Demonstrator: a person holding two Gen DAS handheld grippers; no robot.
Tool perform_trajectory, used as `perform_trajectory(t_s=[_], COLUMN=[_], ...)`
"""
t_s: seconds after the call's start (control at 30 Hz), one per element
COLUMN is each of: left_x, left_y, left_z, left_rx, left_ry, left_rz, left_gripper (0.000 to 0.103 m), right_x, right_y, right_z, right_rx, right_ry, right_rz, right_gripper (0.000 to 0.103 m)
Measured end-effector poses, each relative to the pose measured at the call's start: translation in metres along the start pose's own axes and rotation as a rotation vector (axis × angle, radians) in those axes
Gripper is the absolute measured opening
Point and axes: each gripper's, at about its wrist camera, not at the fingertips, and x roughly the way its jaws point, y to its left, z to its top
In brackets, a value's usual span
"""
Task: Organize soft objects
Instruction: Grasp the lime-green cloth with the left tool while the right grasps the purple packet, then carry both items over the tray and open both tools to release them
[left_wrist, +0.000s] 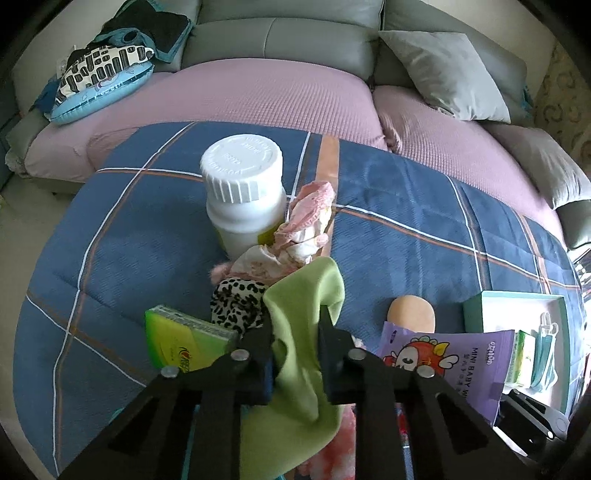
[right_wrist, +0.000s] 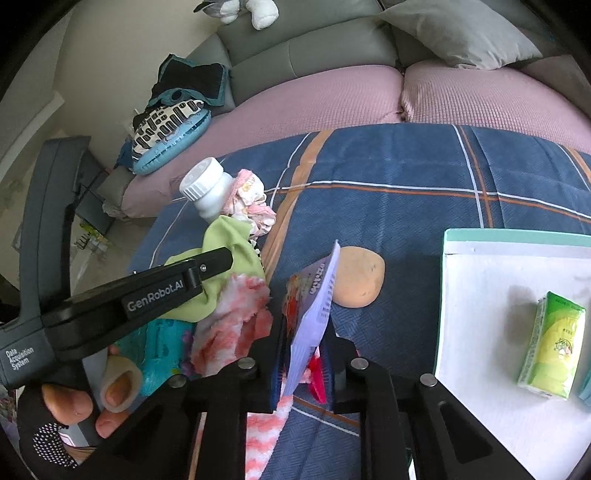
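Both claws are matt black with round silver screw heads; the left claw (right_wrist: 221, 254) body bears white "GenRobot.AI" lettering on a grey "Data Acquisition System" handle, gripped by a hand (right_wrist: 70, 413) in a black, white-dotted fingerless glove.

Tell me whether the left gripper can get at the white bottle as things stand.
Probably not yet. The left gripper is shut on the green cloth, so its jaws are full. The white bottle stands just beyond, with the leopard-print item and crumpled pink cloth crowding the near side.

Both wrist views look steeply down, close over the shared blue quilt (left_wrist: 406, 206).
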Motion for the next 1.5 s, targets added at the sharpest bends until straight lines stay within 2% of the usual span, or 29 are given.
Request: perform_trajectory(t_s=[0.23, 0.63, 0.87, 1.07, 1.3, 1.5], left_x=[-0.001, -0.008, -0.021, -0.045, -0.095, -0.137], left_y=[0.0, 0.003, 0.007, 0.008, 0.005, -0.005], left_z=[0.001, 0.0, 0.002, 0.005, 0.01, 0.009], left_rx=[-0.005, -0.019, -0.032, -0.038, -0.039, -0.014], left_ry=[-0.008, -0.024, -0.062, -0.128, -0.256, -0.362], left_rz=[-0.011, -0.015, -0.02, -0.029, -0.057, -0.086], left_gripper=[0.012, 0.011, 0.01, 0.01, 0.01, 0.01], right_x=[-0.002, -0.005, -0.018, -0.039, -0.075, -0.102], right_y=[-0.002, -0.003, -0.003, 0.002, 0.006, -0.002], right_z=[0.0, 0.001, 0.004, 0.009, 0.014, 0.015], right_rx=[0.006, 0.002, 0.011, 0.008, -0.002, 0.005], right_ry=[-0.003, -0.012, -0.044, -0.104, -0.203, -0.269], right_rz=[0.008, 0.016, 0.039, 0.047, 0.048, 0.007], right_gripper=[0.015, 0.012, 0.012, 0.012, 0.012, 0.012])
